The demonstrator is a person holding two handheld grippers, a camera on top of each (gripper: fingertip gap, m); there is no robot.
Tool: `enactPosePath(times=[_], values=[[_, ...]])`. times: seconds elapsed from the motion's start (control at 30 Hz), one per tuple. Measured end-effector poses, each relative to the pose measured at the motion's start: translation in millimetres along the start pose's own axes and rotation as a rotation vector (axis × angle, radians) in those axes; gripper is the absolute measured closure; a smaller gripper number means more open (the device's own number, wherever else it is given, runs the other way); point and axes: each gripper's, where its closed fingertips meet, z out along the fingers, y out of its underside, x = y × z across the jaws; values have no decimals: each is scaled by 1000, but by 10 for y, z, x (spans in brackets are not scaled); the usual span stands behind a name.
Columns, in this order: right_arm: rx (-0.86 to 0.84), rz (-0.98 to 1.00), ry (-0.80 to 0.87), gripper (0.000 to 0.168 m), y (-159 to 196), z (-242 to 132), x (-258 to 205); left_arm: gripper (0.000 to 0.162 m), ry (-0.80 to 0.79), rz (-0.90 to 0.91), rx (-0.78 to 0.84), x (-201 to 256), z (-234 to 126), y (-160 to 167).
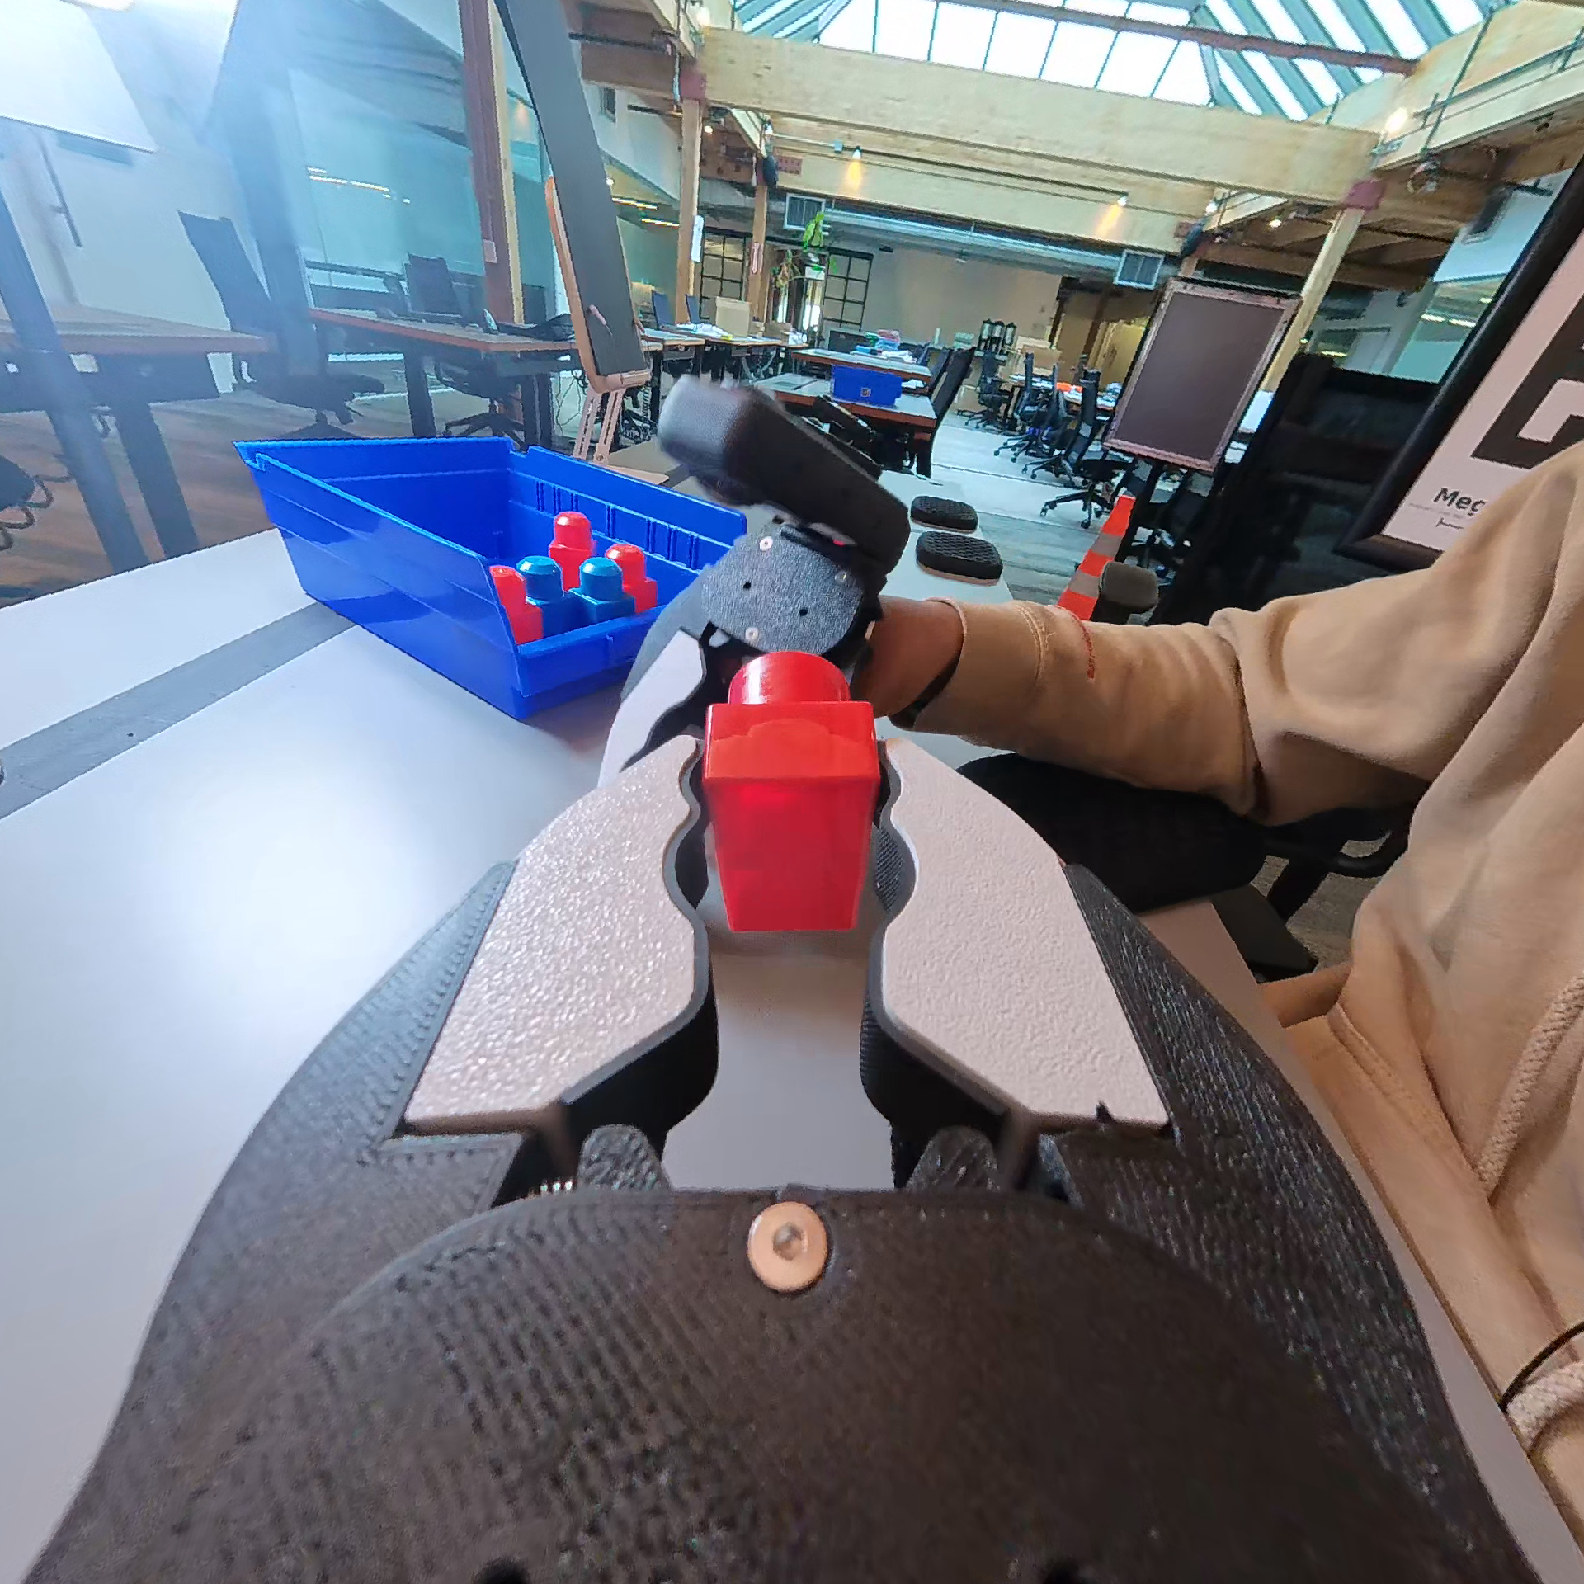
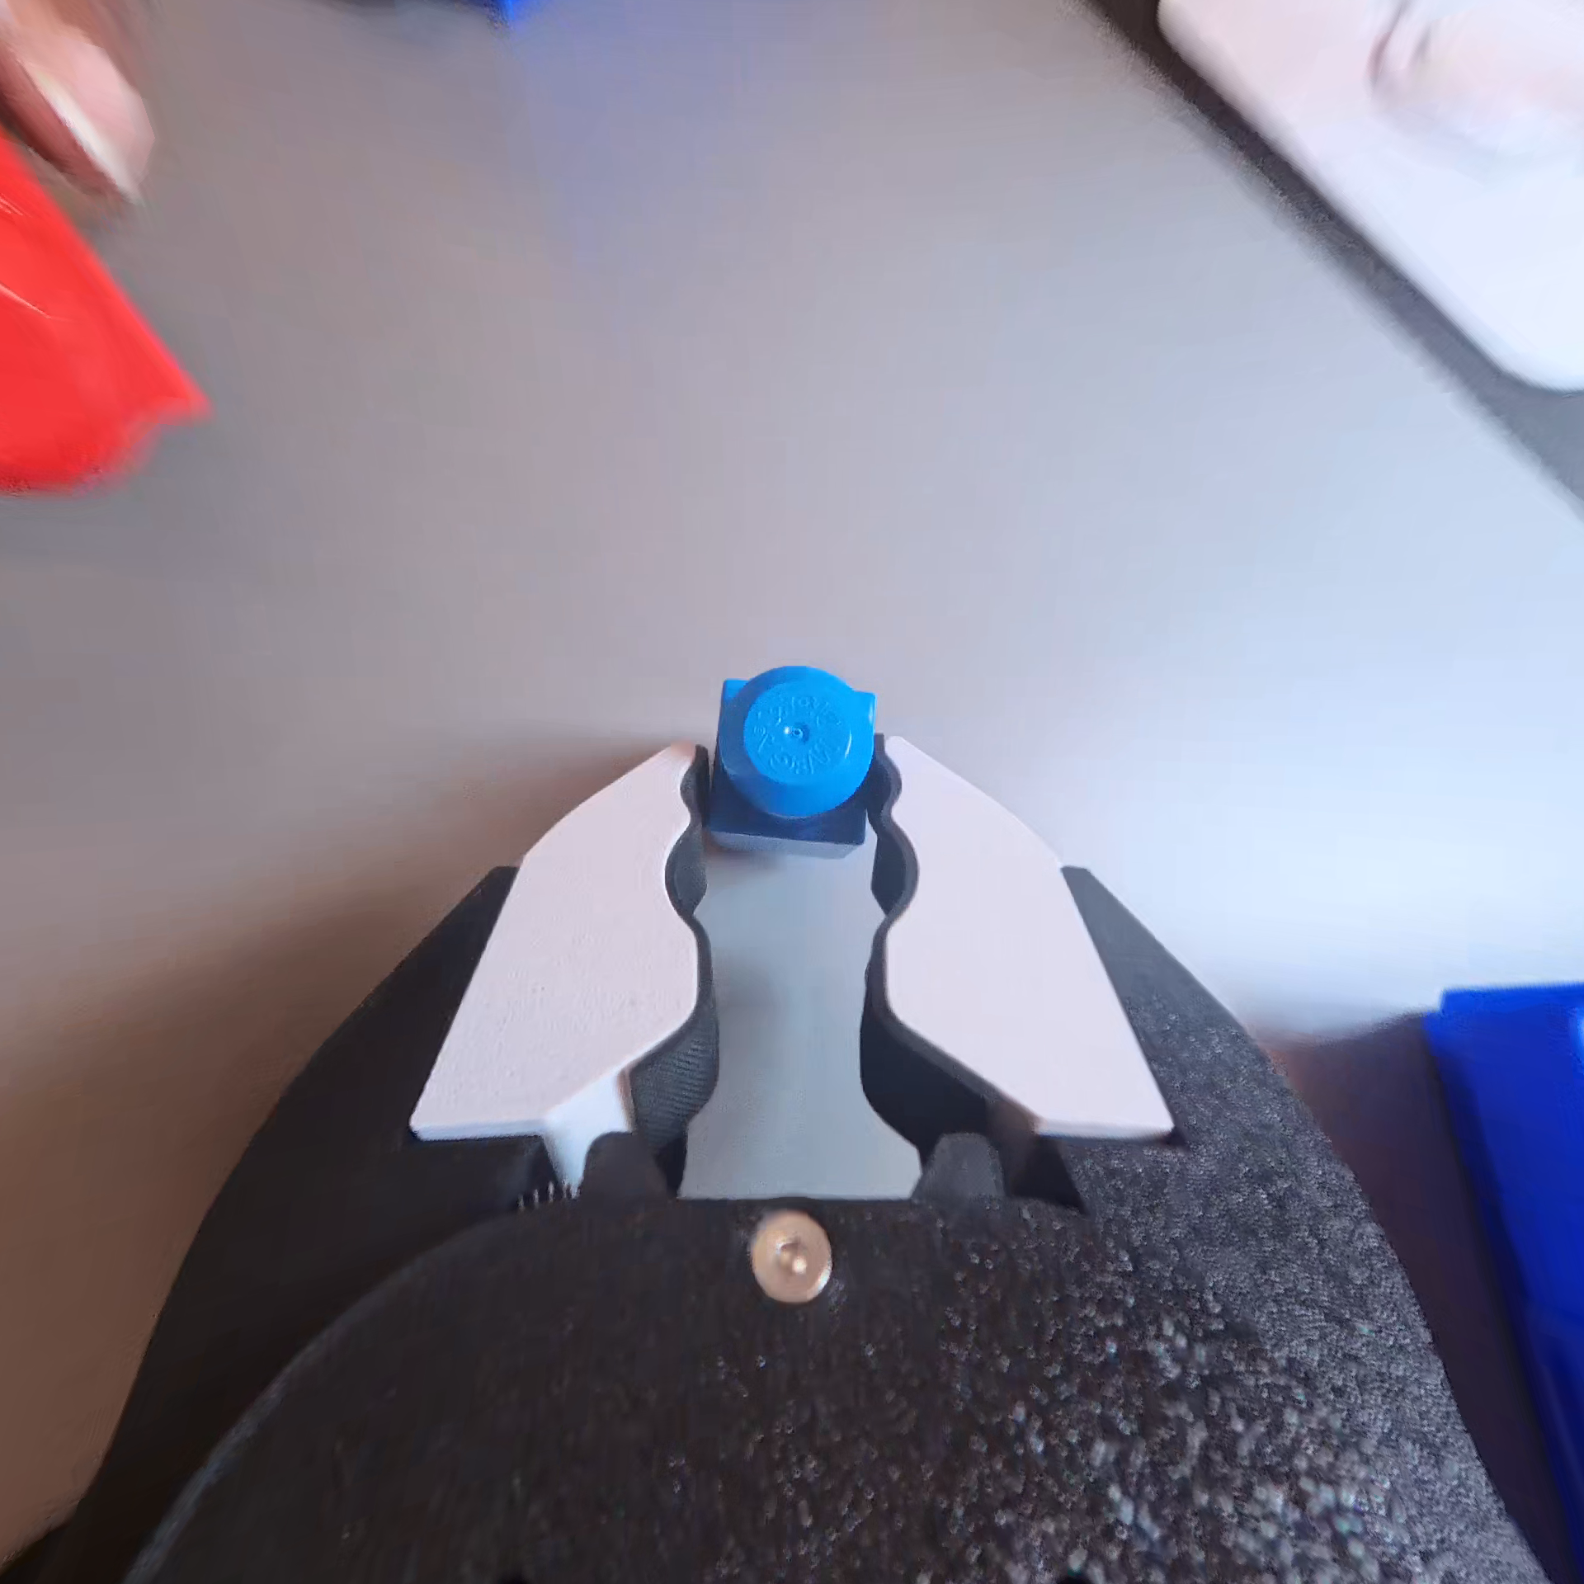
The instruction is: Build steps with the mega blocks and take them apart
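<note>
The left gripper (image 1: 790, 754) is closed on a single-stud red block (image 1: 789, 814), its two grey fingers (image 1: 600, 891) pressing the block's side walls near their tips; the block stands upright between them with its stud pointing up and away from the camera, lifted clear of the pale table (image 1: 214, 857). Directly beyond the red block, almost touching its stud in the left wrist view, sits the body of the right gripper (image 1: 784, 591), held by a hand (image 1: 913, 651) that comes out of a beige sleeve (image 1: 1200, 686) from the right. Ahead and to the left of the left gripper, a blue bin (image 1: 411, 531) rests on the table, holding a cluster of red and blue blocks (image 1: 570, 579) in its near end. The right gripper (image 2: 793, 771) is also closed, pinching a small blue block (image 2: 793, 780) between its fingertips; the block's round stud faces the camera, and the table (image 2: 771, 429) lies beyond it. This view is blurred with motion. At its far left edge a smeared red shape (image 2: 77, 369) shows, most likely the red block in the other gripper, though the blur makes that uncertain. A blue edge (image 2: 1509, 1200), probably the bin, shows to the lower right of the right gripper.
</note>
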Motion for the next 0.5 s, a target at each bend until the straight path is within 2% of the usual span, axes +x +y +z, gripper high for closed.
enactPosePath(times=[0.07,0.13,0.2,0.23,0.27,0.33,0.4,0.5], values=[[255,17,-95,132,-381,-236,-105,126,7,-3,2,13,-2,1],[629,61,-235,133,-839,-708,-240,126,22,-9,11,39,7,-13],[913,125,-426,132,-1085,-1179,-398,126,47,-20,19,83,27,-21],[994,153,-501,132,-1134,-1311,-461,126,61,-27,25,115,38,-29],[1015,161,-552,133,-1143,-1334,-539,126,75,-32,32,149,47,-40],[946,108,-601,132,-1102,-1176,-752,126,94,-46,53,201,58,-82],[879,64,-607,132,-1069,-990,-913,126,103,-59,68,223,55,-118],[843,58,-604,133,-1061,-904,-957,126,108,-76,58,217,17,-97]])
